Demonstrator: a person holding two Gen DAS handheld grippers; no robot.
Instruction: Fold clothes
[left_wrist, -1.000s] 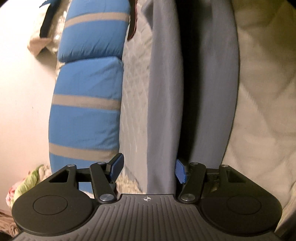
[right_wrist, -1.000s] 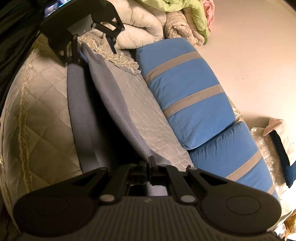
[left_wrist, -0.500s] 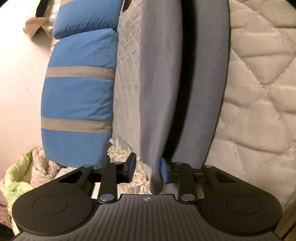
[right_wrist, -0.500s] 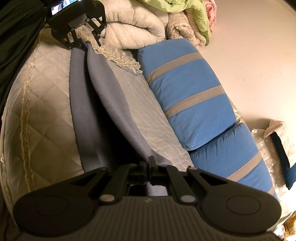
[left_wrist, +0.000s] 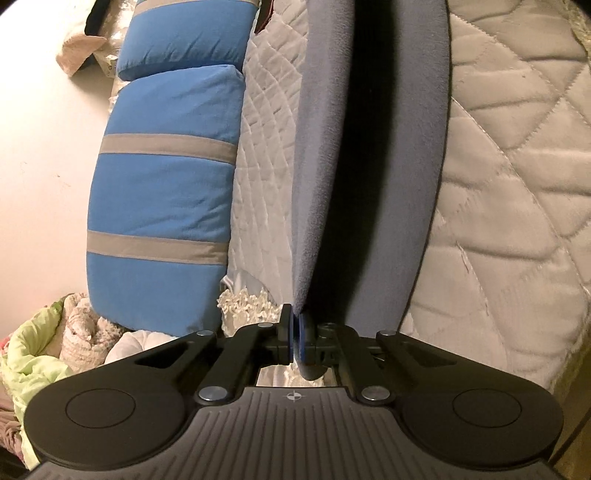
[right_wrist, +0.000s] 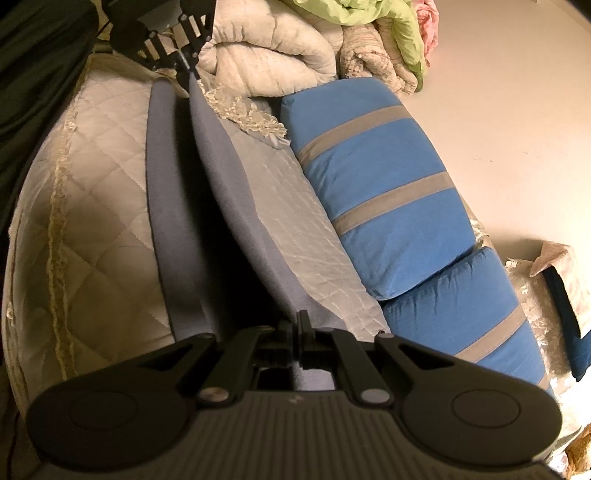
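We hold a gripper in each hand, facing each other along the length of a grey-blue garment (left_wrist: 321, 155) stretched over a quilted cream bedspread (left_wrist: 509, 206). Both tools tilt slightly downward toward the bed.

Our left gripper (left_wrist: 295, 338) sits at one end of the garment. Its jaws have come fully together, and the cloth's raised edge runs straight down into the pinch between the blue pads (left_wrist: 303, 332); a little fabric pokes out behind them. From the other side we see this same tool (right_wrist: 186, 61) at the far end of the cloth, close to a rolled cream quilt (right_wrist: 266, 48).

Our right gripper (right_wrist: 298, 326) grips the near end in its own view. Its jaws stand almost closed, with only the thickness of the fabric between them, and the grey-blue edge passes through and shows again behind the fingers.

Between the two grips the garment forms a long lifted ridge, one side lit, the other falling into a dark fold, with a second strip (right_wrist: 162, 206) lying flat on the bedspread beside it.

Beyond the cloth lie two blue pillows with grey stripes (right_wrist: 384, 192), pressed against a pale wall (right_wrist: 517, 110). A lace-edged cushion (left_wrist: 243, 304) sits just beside our left fingers, and green bedding (right_wrist: 369, 14) is heaped in the corner.
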